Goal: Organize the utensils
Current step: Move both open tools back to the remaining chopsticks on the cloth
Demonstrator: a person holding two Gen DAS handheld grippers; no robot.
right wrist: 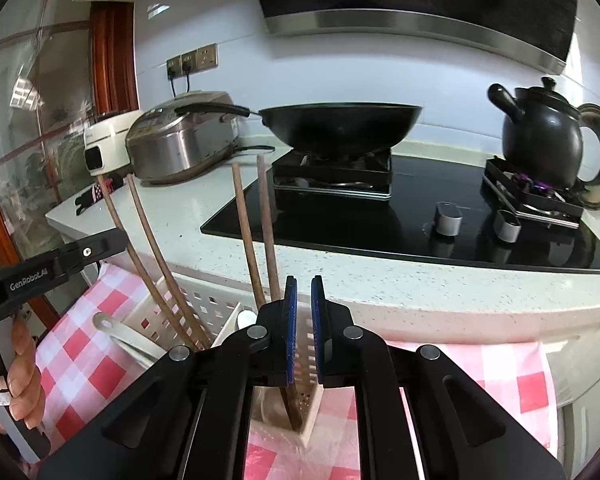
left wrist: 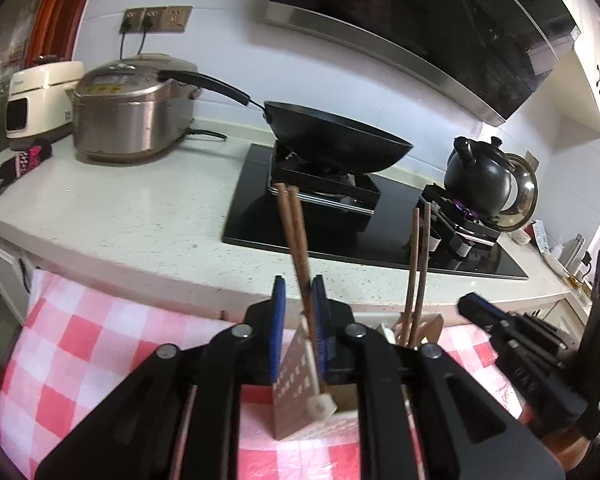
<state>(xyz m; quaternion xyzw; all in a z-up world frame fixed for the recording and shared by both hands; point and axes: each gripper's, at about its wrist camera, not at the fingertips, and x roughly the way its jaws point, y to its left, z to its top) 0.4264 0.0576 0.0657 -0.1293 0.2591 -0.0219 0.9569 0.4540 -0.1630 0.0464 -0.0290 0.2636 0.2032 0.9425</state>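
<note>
A perforated cream utensil holder (left wrist: 294,384) (right wrist: 216,304) stands on a red-and-white checked cloth (left wrist: 80,344) (right wrist: 480,376). One pair of brown chopsticks (left wrist: 296,240) stands in it between the jaws of my left gripper (left wrist: 299,312); they lean by the right pad, with a gap at the left pad. A second pair (left wrist: 417,264) (right wrist: 262,240) stands in another compartment, just left of my right gripper (right wrist: 304,320), whose blue pads are narrowly apart with nothing between them. The left pair (right wrist: 148,248) leans at the left of the right wrist view. A white spoon handle (right wrist: 128,336) lies in the holder.
The white counter edge (right wrist: 420,296) runs just behind the holder. On it are a black cooktop (right wrist: 380,220), a wok (left wrist: 340,140) (right wrist: 340,124), a black kettle (right wrist: 540,136), a steel rice cooker (left wrist: 128,116) and a white cooker (left wrist: 36,96). A hand (right wrist: 20,364) grips the left tool.
</note>
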